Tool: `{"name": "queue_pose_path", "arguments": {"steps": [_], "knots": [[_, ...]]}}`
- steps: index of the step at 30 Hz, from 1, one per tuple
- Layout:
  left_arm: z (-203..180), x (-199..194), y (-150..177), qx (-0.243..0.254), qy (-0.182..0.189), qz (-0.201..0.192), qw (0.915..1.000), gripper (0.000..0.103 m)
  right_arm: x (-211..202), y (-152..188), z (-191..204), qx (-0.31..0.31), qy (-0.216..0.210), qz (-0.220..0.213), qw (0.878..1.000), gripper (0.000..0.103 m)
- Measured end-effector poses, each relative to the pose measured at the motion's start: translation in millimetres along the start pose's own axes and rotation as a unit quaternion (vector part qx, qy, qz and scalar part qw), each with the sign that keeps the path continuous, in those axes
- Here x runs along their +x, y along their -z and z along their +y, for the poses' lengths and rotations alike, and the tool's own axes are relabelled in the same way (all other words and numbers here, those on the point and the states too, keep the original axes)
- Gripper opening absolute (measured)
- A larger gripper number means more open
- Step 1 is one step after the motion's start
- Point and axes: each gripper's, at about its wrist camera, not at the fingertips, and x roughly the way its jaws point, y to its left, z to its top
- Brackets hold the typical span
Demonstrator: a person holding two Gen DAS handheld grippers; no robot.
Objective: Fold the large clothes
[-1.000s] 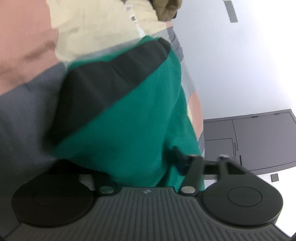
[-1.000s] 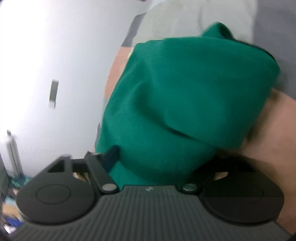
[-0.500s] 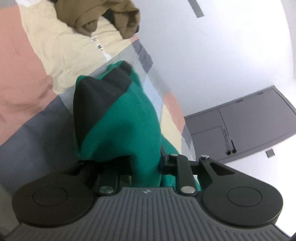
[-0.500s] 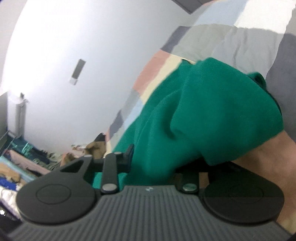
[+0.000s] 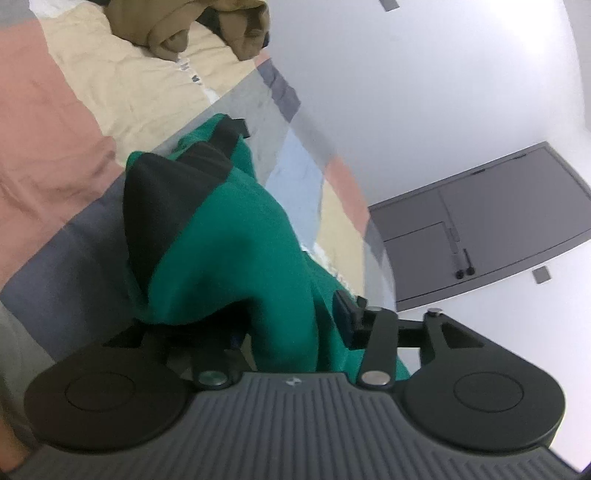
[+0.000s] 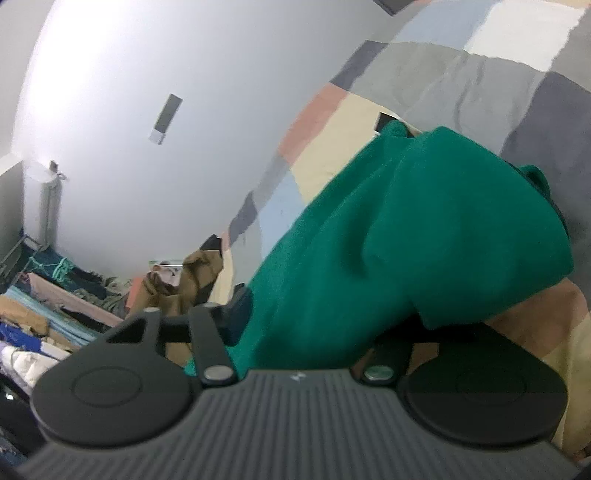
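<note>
Over the last second both claws have swung from close over the cloth to a raised, tilted pose, lifting the green garment off the patchwork bed. The left claw and right claw each pinch a bunch of it, the rest hanging between them above the bed. It looks gathered and ready to be spread flat for the first fold.

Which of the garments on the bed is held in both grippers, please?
The green garment, with its black panel. The left gripper and right gripper both pinch it, while the brown garment lies loose at the far end of the patchwork bedspread.
</note>
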Motion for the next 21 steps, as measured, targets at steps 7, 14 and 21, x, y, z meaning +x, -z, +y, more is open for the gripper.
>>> {"name": "queue_pose_path", "arguments": {"steps": [7, 14, 21], "knots": [[-18.2, -3.0, -16.2, 0.019, 0.046, -0.024, 0.9985, 0.059, -3.5, -14.3, 22.0, -0.053, -0.025, -0.038, 0.998, 0.065], [-52.7, 38.0, -57.9, 0.106, 0.061, -0.056, 0.9909, 0.061, 40.0, -52.6, 47.7, -0.143, -0.018, -0.065, 0.987, 0.065], [-73.5, 89.6, -84.2, 0.218, 0.011, -0.081, 0.9725, 0.063, 73.7, -89.8, 55.6, -0.226, -0.009, -0.132, 0.965, 0.077]]}}
